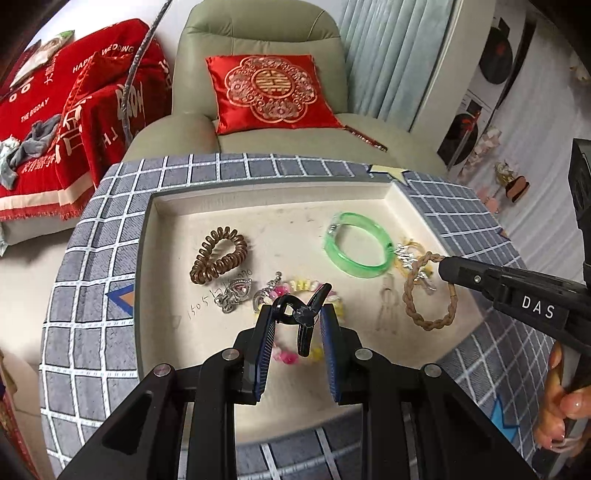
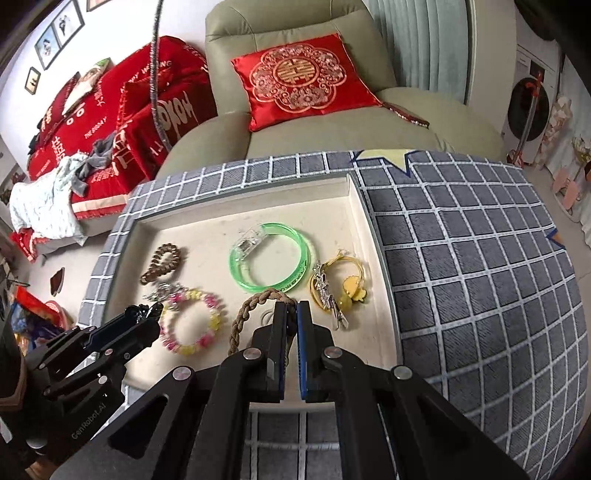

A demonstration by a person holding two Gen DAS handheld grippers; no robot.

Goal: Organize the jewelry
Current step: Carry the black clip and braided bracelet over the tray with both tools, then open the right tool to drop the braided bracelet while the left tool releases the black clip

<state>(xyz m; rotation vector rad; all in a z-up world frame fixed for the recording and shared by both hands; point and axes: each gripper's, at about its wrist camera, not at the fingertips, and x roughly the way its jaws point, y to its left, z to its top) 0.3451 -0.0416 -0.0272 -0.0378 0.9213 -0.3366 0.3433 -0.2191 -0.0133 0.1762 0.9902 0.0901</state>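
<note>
A cream tray (image 1: 273, 197) (image 2: 258, 206) sits on a grey checked cloth and holds jewelry. My left gripper (image 1: 297, 314) is shut on a black hair clip (image 1: 304, 317) above a pink and yellow bead bracelet (image 1: 295, 356) (image 2: 192, 321). My right gripper (image 2: 291, 310) (image 1: 443, 264) is shut on a tan braided hair tie (image 1: 424, 295) (image 2: 255, 306). Also in the tray lie a green bangle (image 1: 356, 249) (image 2: 271, 258), a brown spiral hair tie (image 1: 218, 254) (image 2: 160, 264), silver heart charms (image 1: 236, 293), a silver clip (image 2: 327, 295) and yellow hair ties (image 2: 347, 284).
A green armchair (image 1: 258, 33) with a red cushion (image 1: 273, 92) stands behind the table. A bed with red covers (image 1: 55, 122) is at left. The checked cloth (image 2: 472, 266) spreads to the tray's right.
</note>
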